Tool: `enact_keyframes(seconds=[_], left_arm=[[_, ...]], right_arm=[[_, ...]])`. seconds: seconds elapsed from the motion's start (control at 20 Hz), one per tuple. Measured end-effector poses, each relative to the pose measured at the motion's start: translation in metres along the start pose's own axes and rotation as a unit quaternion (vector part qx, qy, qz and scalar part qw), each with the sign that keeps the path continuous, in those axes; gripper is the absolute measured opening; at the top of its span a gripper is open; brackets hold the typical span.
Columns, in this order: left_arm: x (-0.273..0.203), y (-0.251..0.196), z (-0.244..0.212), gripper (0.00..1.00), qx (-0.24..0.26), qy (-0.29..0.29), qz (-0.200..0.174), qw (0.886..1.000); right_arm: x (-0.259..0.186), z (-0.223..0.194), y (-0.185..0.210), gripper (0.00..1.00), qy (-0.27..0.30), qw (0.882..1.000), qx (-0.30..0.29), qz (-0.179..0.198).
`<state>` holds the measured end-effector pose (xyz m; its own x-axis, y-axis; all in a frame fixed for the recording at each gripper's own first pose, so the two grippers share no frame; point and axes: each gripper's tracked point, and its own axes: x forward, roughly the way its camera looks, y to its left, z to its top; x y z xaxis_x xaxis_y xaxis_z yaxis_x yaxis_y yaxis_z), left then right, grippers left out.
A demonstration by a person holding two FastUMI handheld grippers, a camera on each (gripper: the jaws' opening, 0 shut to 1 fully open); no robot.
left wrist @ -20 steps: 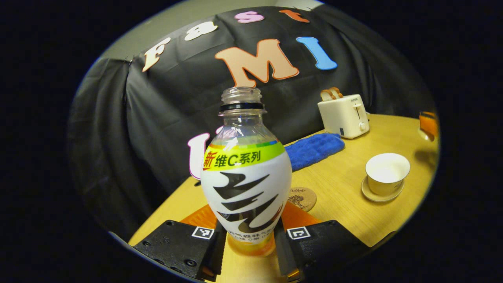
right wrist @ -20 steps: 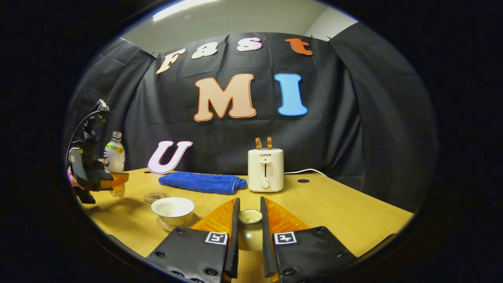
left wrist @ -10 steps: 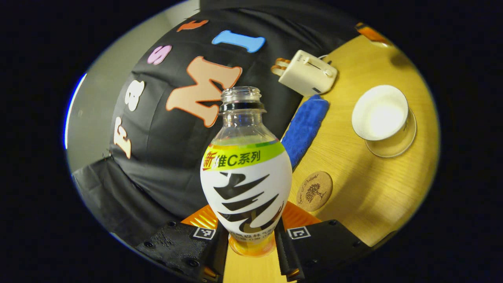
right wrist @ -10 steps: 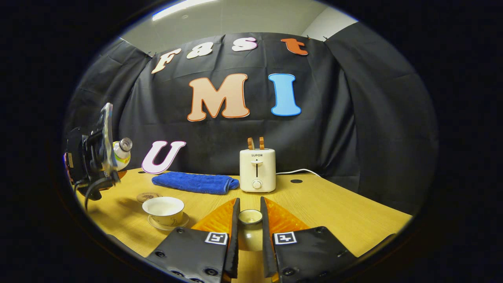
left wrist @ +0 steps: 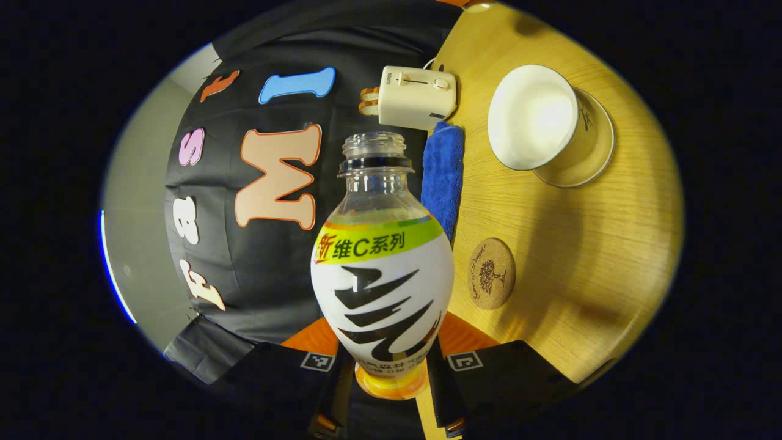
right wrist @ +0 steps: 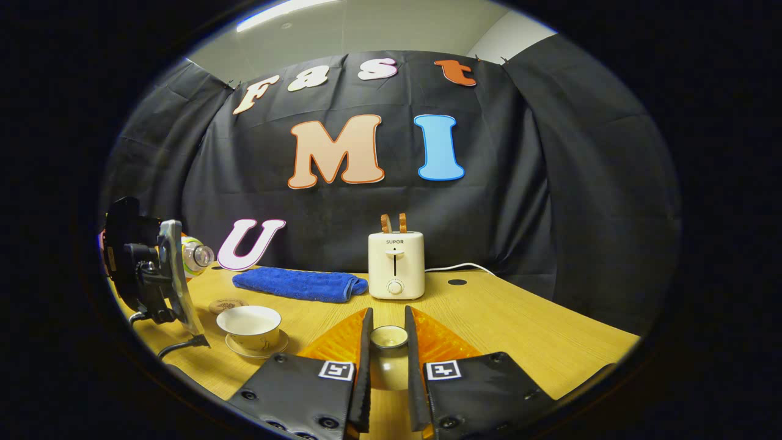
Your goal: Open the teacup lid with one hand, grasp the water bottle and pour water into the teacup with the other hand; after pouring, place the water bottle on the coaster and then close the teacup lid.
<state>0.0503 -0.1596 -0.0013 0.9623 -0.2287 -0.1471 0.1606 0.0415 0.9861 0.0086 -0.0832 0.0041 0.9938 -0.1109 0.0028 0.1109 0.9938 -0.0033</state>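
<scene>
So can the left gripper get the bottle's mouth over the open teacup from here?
Probably yes: the left gripper holds the water bottle tipped near the teacup, nothing between.

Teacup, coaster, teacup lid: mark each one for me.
teacup (left wrist: 531,116), left gripper view, on its white inside.
coaster (left wrist: 491,273), left gripper view, on its printed middle.
teacup lid (right wrist: 388,337), right gripper view, on its knob between the fingers.

The left gripper (left wrist: 385,373) is rolled sideways, jaws clamped on the water bottle (left wrist: 382,287) (low on its body); the right gripper (right wrist: 386,360) sits level, jaws pinching the teacup lid (right wrist: 389,338).
</scene>
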Motion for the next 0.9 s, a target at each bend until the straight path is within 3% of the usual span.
enact_keyframes(seconds=[0.4,0.9], left_arm=[[0.0031,0.0015,0.0058,0.52,0.077,-0.002,-0.011,0.997],[0.0074,0.0034,0.0101,0.51,0.138,-0.001,-0.019,0.99]], right_arm=[[0.0004,-0.0006,-0.0003,0.28,0.0,1.0,0.0,0.0],[0.0006,-0.0006,-0.0007,0.29,0.0,1.0,0.0,0.0]])
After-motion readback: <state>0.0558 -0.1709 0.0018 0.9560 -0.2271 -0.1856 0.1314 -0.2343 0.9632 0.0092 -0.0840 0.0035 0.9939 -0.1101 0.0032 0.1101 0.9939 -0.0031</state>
